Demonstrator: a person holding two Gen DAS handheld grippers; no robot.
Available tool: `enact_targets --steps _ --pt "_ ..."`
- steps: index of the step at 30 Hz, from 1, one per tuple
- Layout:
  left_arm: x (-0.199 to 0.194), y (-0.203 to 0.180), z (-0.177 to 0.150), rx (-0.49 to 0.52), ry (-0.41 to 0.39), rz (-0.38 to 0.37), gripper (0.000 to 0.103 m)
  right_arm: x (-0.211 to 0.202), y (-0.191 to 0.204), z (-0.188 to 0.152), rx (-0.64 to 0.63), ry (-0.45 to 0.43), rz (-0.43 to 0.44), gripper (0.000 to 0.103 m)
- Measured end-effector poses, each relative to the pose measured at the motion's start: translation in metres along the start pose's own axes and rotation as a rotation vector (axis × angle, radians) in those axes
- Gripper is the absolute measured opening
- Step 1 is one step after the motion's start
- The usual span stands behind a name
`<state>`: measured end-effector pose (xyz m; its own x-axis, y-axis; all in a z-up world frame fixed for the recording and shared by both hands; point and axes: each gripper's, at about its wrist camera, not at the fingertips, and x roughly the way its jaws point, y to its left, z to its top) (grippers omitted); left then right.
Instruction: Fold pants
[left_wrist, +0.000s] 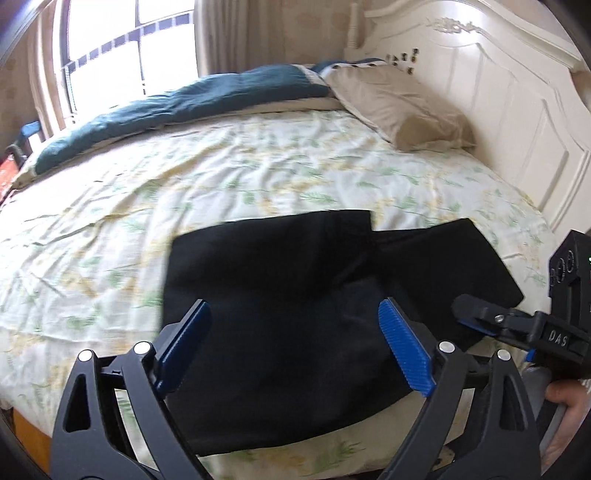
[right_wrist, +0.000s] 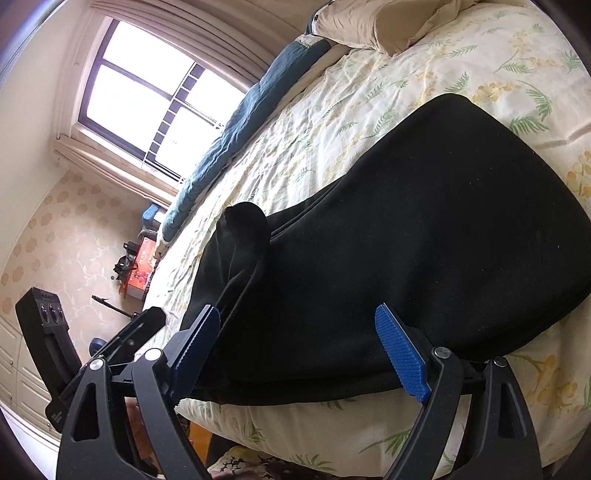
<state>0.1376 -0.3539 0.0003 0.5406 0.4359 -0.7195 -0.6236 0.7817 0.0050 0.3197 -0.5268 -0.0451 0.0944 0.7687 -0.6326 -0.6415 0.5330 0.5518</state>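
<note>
Black pants (left_wrist: 277, 277) lie folded over on the flowered bed sheet (left_wrist: 221, 173), near the bed's front edge. In the left wrist view my left gripper (left_wrist: 295, 349) hovers over their near part, open, with nothing pressed between its blue pads (left_wrist: 404, 354). My right gripper (left_wrist: 476, 314) reaches in from the right over the pants' right edge, held by a hand (left_wrist: 565, 406). In the right wrist view the right gripper (right_wrist: 295, 350) is open above the pants (right_wrist: 406, 240), whose far left end forms a raised fold (right_wrist: 245, 221). The left gripper (right_wrist: 140, 325) shows at the left there.
A beige pillow (left_wrist: 399, 110) lies against the white headboard (left_wrist: 498, 92). A teal blanket (left_wrist: 184, 107) runs along the bed's far side under the window (left_wrist: 129, 44). An orange box (right_wrist: 142, 269) stands on the floor beyond the bed's foot.
</note>
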Motion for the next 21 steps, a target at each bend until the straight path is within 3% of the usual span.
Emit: enact_targets --steps 7,13,16,19,21 --pt "0.001 0.052 -0.013 -0.073 0.02 0.086 0.092 0.002 0.004 -0.001 -0.015 0.013 -0.016 0.085" --pt "0.016 0.127 -0.043 -0.256 0.089 0.145 0.092 0.0 -0.004 0.006 0.062 0.029 0.027 0.085" --pt "0.029 0.158 -0.06 -0.299 0.12 0.184 0.092 -0.001 -0.004 0.009 0.091 0.032 0.029 0.085" --pt "0.045 0.175 -0.076 -0.313 0.18 0.172 0.092 0.002 0.002 0.013 0.085 0.03 0.015 0.085" --pt "0.045 0.183 -0.083 -0.347 0.169 0.138 0.092 0.007 0.007 0.015 0.076 0.04 0.009 0.085"
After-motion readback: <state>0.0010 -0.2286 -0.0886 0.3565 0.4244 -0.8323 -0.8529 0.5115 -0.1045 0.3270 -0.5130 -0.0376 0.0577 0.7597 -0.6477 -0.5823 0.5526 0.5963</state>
